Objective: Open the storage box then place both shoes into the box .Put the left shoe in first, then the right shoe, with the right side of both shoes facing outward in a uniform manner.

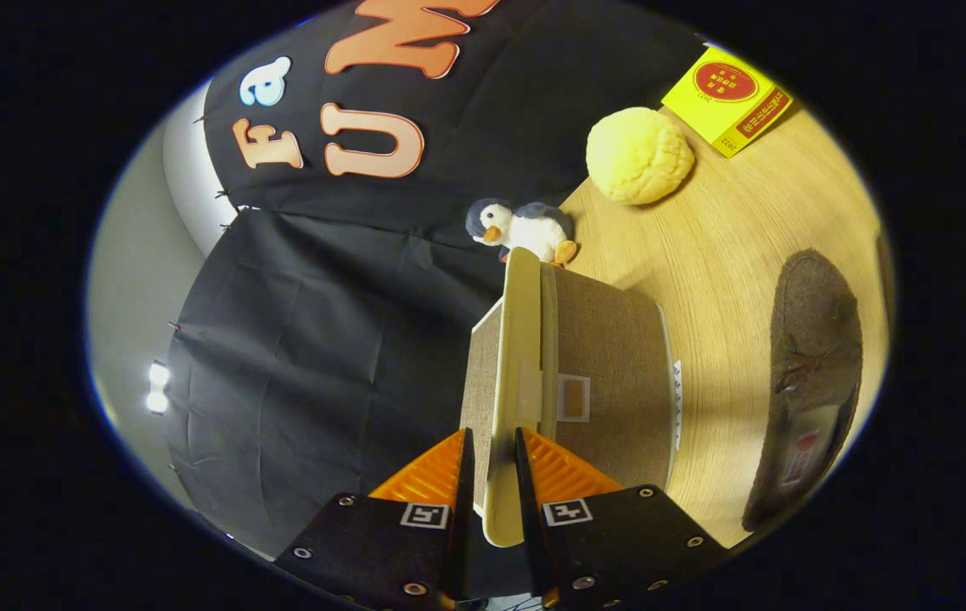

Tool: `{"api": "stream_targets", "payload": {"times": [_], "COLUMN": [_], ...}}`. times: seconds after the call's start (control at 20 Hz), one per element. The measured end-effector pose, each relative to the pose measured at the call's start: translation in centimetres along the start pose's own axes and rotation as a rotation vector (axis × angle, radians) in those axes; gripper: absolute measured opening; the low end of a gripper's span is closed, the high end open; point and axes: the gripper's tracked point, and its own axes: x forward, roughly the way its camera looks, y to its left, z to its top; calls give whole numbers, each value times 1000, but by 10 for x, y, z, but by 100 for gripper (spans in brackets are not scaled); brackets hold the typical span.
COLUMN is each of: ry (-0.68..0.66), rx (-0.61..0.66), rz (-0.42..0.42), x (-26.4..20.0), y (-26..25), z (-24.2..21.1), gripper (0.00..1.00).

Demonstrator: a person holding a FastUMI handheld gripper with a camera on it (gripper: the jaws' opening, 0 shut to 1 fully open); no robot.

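The storage box's lid stands edge-on between the two fingers of the gripper, which pinch its rim; its long axis runs straight ahead toward a toy penguin. The fabric box sits just beside it on the wooden table, a brown shoe lying near. Judged risk: the thin rim slipping from the pinch, or the light box tipping as the lid swings
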Motion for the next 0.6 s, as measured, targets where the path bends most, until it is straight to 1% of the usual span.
{"api": "stream_targets", "payload": {"times": [0.1, 0.25, 0.3, 0.35, 0.4, 0.45, 0.6], "ry": [1, 29, 36, 38, 39, 37, 6], "rx": [-1, 27, 38, 39, 36, 40, 11], "rz": [-56, -25, -40, -55, -59, -61, -12], "x": [1, 5, 5, 8, 8, 7, 1], "y": [-12, 4, 4, 2, 3, 7, 40], "z": [-1, -12, -14, -17, -17, -19, -14], "gripper": [26, 26, 26, 13, 9, 1, 1]}}
